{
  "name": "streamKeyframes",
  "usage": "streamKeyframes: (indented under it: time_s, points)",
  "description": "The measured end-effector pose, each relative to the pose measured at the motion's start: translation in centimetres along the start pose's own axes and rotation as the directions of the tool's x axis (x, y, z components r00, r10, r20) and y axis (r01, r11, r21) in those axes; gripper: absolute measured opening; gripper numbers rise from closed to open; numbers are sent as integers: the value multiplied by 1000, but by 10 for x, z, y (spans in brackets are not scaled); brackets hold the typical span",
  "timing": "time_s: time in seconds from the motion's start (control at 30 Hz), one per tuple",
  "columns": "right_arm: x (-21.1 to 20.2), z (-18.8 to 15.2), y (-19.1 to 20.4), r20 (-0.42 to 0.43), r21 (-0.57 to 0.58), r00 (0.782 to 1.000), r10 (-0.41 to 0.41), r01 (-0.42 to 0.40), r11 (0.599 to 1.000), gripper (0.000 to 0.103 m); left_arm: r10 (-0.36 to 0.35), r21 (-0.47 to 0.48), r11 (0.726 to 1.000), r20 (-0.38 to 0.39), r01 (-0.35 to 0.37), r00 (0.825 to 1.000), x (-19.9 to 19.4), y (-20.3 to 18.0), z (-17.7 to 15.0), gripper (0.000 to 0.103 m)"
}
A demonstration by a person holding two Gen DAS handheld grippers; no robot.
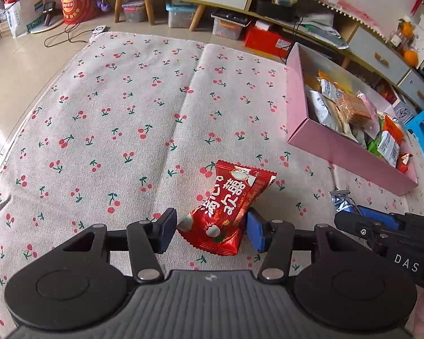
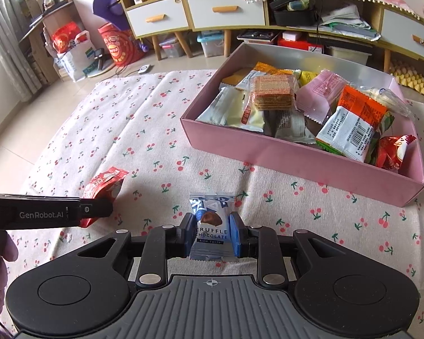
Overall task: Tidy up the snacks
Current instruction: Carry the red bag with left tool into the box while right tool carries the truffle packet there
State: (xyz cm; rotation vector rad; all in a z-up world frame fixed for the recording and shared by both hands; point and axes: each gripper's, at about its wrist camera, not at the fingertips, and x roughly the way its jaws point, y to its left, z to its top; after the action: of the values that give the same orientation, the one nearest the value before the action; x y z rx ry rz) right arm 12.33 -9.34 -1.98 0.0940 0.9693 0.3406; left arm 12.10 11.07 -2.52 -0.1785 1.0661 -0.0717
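Our left gripper (image 1: 210,230) brackets the red packet (image 1: 229,207); whether it grips, we cannot tell. Our right gripper (image 2: 210,233) clamps the truffle chocolate (image 2: 210,226), short of the pink box (image 2: 296,152). Only the right view shows the box's full contents.

Red snack packet (image 1: 229,209) between left gripper (image 1: 212,230) fingers (image 1: 166,230) — pink box (image 1: 350,147) beyond, on cherry-print cloth (image 1: 113,113).

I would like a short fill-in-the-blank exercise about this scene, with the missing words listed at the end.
1. The left gripper has a ____ snack packet between its fingers.
2. The right gripper holds a packet labelled truffle ____.
3. The snacks are collected in a ____ box.
4. The cloth has a ____ print.

Missing words: red; chocolate; pink; cherry
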Motion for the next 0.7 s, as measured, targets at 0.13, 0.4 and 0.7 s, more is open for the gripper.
streamKeyframes:
  time_s: [0.13,0.4,0.7]
  points:
    - [-11,0,-13,9,59,1000,25,-26,998,25,-24,1,1000,14,24,1000,-4,-5,2,49]
    - [-39,14,-33,98,125,993,64,-76,989,25,-94,15,996,84,93,992,-12,-27,16,49]
    - [-53,24,-72,165,203,985,49,-82,976,25,-109,115,989,169,91,980,4,-73,48,49]
